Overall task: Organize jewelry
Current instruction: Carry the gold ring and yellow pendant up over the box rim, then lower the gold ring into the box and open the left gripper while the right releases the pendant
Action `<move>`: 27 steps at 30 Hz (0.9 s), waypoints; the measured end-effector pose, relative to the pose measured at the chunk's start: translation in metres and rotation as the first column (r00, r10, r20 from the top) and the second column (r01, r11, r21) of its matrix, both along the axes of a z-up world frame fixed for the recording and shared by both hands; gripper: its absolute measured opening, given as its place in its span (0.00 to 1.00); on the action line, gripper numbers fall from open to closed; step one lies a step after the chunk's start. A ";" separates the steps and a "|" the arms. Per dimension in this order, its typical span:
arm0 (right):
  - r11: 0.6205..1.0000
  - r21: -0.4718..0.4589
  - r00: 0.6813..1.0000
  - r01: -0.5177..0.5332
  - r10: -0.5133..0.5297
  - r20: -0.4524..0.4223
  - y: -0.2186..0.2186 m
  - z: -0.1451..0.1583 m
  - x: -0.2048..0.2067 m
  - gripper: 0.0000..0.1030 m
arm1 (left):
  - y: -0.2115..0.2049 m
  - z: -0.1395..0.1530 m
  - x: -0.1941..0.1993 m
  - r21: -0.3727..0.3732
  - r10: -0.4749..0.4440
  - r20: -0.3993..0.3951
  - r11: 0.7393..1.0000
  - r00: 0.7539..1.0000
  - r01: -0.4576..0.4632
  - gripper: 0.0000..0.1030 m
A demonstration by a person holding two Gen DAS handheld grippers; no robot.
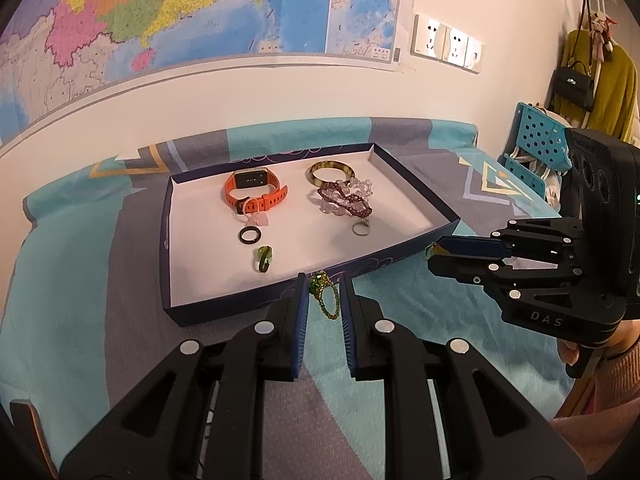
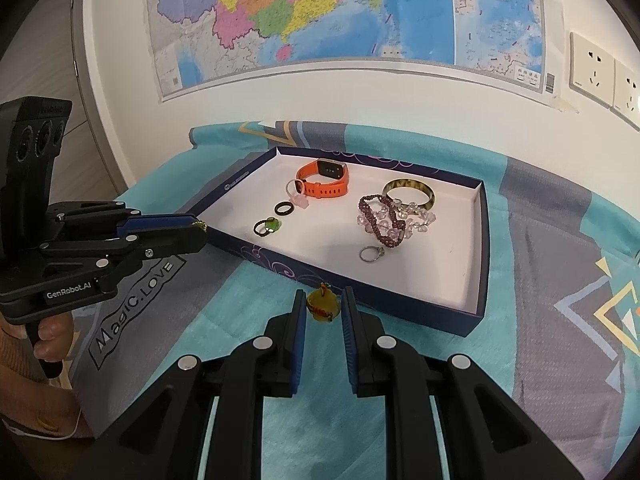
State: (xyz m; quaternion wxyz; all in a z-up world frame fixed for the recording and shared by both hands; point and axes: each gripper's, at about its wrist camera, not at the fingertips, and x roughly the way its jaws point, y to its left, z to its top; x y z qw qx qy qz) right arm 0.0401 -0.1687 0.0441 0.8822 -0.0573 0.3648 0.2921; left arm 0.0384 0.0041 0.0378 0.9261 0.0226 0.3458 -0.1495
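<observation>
A dark blue tray (image 1: 224,304) with a white floor lies on the teal and grey cloth. In it are an orange watch (image 1: 252,194), an amber bangle (image 1: 330,172), purple and clear bead bracelets (image 1: 346,198), a silver ring (image 1: 360,227), a black ring (image 1: 250,235) and a green ring (image 1: 264,259). My left gripper (image 1: 324,284) is shut on a green beaded ring (image 1: 318,283), just before the tray's near wall. My right gripper (image 2: 323,298) is shut on an amber pendant ring (image 2: 320,306) near the tray's (image 2: 400,300) front right corner. Each gripper shows in the other's view: right gripper (image 1: 434,258), left gripper (image 2: 202,232).
A map (image 1: 160,20) and wall sockets (image 1: 448,42) are behind the table. A blue crate (image 1: 536,140), a yellow coat and a black handbag (image 1: 574,84) are at the far right. A hand (image 2: 52,332) holds the left gripper's handle. Bare cloth lies around the tray.
</observation>
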 end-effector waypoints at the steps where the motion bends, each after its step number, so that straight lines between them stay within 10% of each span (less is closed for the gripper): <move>1: 1.000 0.000 1.000 0.001 -0.001 0.000 0.000 0.000 0.001 0.15 | 0.000 0.000 0.001 0.001 0.000 0.001 1.000 1.000 0.000 0.16; 27: 1.000 0.008 1.000 0.007 -0.007 0.014 -0.002 0.004 0.014 0.15 | -0.002 0.007 0.009 0.006 -0.003 0.014 1.000 1.000 0.002 0.16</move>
